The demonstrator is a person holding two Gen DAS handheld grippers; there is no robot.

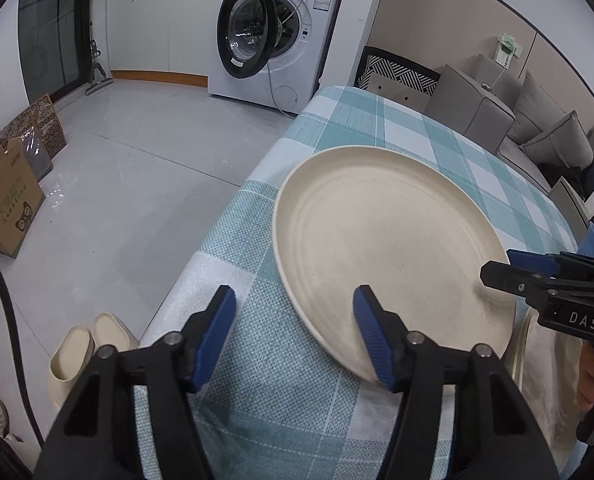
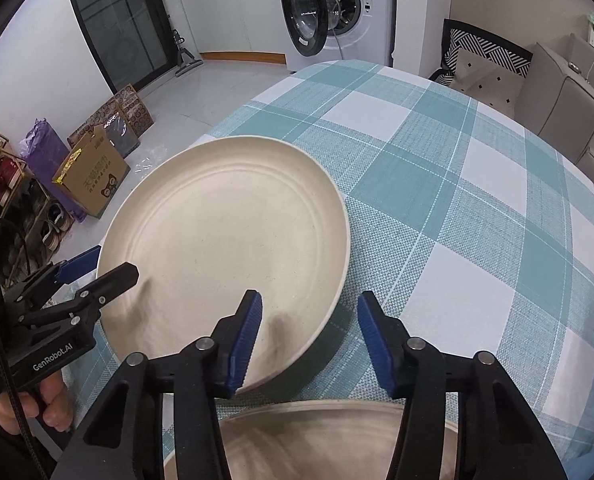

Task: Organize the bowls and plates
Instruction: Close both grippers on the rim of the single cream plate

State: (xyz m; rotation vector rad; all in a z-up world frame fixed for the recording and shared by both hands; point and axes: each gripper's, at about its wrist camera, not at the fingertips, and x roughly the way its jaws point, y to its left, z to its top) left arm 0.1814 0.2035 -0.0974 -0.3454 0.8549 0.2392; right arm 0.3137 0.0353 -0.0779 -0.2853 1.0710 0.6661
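The cream plate [image 2: 225, 232] is lying on the checked tablecloth [image 2: 457, 184], its near rim sitting between both part-open grippers' fingers (left gripper [image 1: 295, 334], right gripper [image 2: 309, 340]), pads not visibly pressing.

"DAS" stands in white letters on the right claw [image 1: 537, 276] body. "GenRobot.AI" stands on the left claw [image 2: 93, 276] body. The cardboard box [image 2: 93, 180] print is too blurred to read.

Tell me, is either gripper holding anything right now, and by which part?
Nothing is gripped yet. The left gripper and right gripper each straddle the cream plate's near rim, one finger over it, pads apart.
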